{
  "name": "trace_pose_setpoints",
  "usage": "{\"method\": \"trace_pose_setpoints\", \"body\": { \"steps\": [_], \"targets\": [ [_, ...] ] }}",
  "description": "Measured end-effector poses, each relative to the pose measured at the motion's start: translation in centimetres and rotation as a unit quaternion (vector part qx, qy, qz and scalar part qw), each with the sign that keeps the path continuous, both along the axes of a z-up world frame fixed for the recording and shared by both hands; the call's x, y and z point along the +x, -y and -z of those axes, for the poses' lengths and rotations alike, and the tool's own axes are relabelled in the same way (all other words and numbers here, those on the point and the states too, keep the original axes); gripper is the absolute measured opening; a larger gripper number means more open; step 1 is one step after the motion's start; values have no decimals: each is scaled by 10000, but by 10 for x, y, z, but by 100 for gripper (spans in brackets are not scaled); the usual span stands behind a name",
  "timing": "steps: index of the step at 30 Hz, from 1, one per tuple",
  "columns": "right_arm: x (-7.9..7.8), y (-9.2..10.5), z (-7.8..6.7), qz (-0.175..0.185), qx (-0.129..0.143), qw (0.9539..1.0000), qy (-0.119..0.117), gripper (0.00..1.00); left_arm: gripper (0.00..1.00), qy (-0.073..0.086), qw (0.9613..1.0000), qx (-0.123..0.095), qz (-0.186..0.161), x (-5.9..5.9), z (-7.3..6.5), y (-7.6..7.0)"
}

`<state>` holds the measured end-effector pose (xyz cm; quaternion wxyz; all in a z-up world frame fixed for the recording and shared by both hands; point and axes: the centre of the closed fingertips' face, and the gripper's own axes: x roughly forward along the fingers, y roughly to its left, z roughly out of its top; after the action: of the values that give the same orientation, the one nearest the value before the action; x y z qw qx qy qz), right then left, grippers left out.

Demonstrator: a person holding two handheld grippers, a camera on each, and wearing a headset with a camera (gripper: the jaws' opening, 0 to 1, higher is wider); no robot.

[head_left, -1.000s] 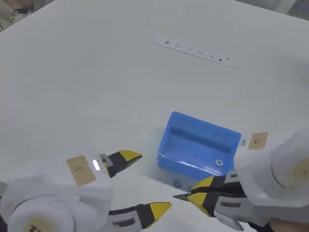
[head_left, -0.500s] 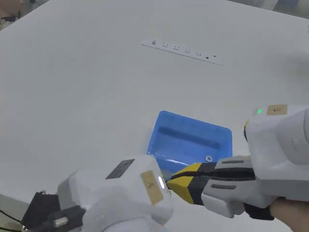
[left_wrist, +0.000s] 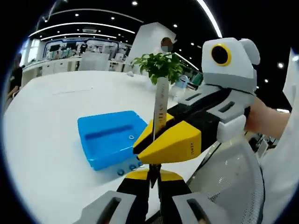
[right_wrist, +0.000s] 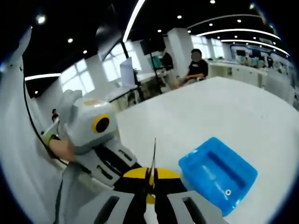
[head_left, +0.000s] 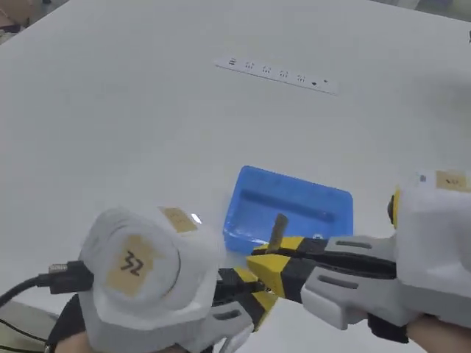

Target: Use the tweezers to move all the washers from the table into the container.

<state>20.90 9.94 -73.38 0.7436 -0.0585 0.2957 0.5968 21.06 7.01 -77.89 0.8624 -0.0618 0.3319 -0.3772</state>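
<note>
Presently the tweezers stand nearly upright between the two claws, in front of the blue container on the white tabletop. The right claw, coming in from 3 o'clock in the left gripper view, is clenched on the tweezers about midway up, its yellow tips pressed together around them. The left claw rises from 6 o'clock in that view, its jaws drawn tight on the lower end of the tweezers, so both claws grasp the one tool. One washer lies inside the container, close to the wall nearest the claws. A short row of washers lies on the tabletop just beside that wall, at 6 o'clock of the container in the left gripper view. In the head view a white power strip lies well apart at 12 o'clock.
</note>
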Motion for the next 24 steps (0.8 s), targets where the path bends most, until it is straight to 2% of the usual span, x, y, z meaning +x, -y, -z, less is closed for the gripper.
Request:
{"method": "trace_pose_setpoints", "body": {
  "steps": [1,2,4,5,6,8,9,10,11,12,14,17,18,20,21,22,23,24],
  "targets": [
    [-1,0,-1,-26,85,10000,7,0,3,58,10000,26,28,-1,-1,-1],
    [0,1,2,-89,62,9998,143,0,3,236,9994,114,204,-2,-3,-5],
    [0,6,10,-302,-216,9983,447,0,7,213,9989,265,320,-7,-3,-12],
    [-1,8,14,-422,-341,9967,603,0,11,273,9984,316,394,-8,-4,-13],
    [-1,11,21,-609,-520,9932,847,0,16,431,9967,412,552,-9,-7,-17],
    [-6,14,31,-955,-699,9873,1058,0,19,533,9948,506,698,-13,-12,-24],
    [-9,14,36,-1193,-743,9824,1233,0,19,750,9916,445,950,-15,-20,-22],
    [-11,13,38,-1357,-746,9790,1327,0,18,844,9899,423,1062,-16,-24,-22],
    [-15,13,42,-1534,-782,9757,1353,0,17,1013,9864,407,1228,-17,-31,-21],
    [-19,13,47,-1815,-854,9683,1487,1,15,1065,9839,422,1371,-19,-34,-19],
    [-26,11,53,-2149,-865,9600,1574,1,14,1247,9765,565,1664,-21,-40,-14],
    [-29,7,57,-2328,-862,9541,1678,1,14,1553,9668,757,1883,-17,-49,-7],
    [-28,7,59,-2358,-904,9528,1687,1,12,1646,9626,798,1996,-17,-51,-5],
    [-26,4,59,-2351,-895,9527,1703,2,9,1713,9549,817,2282,-20,-53,3],
    [-26,2,59,-2337,-862,9537,1688,2,2,1628,9541,876,2357,-21,-50,4],
    [-23,-1,59,-2293,-804,9555,1670,2,0,1728,9461,1077,2518,-20,-48,5],
    [-22,-1,60,-2284,-821,9555,1675,2,0,1811,9440,1243,2463,-16,-46,3],
    [-19,-1,63,-2240,-870,9559,1688,3,0,1758,9423,1293,2539,-15,-45,4]
  ]
}}
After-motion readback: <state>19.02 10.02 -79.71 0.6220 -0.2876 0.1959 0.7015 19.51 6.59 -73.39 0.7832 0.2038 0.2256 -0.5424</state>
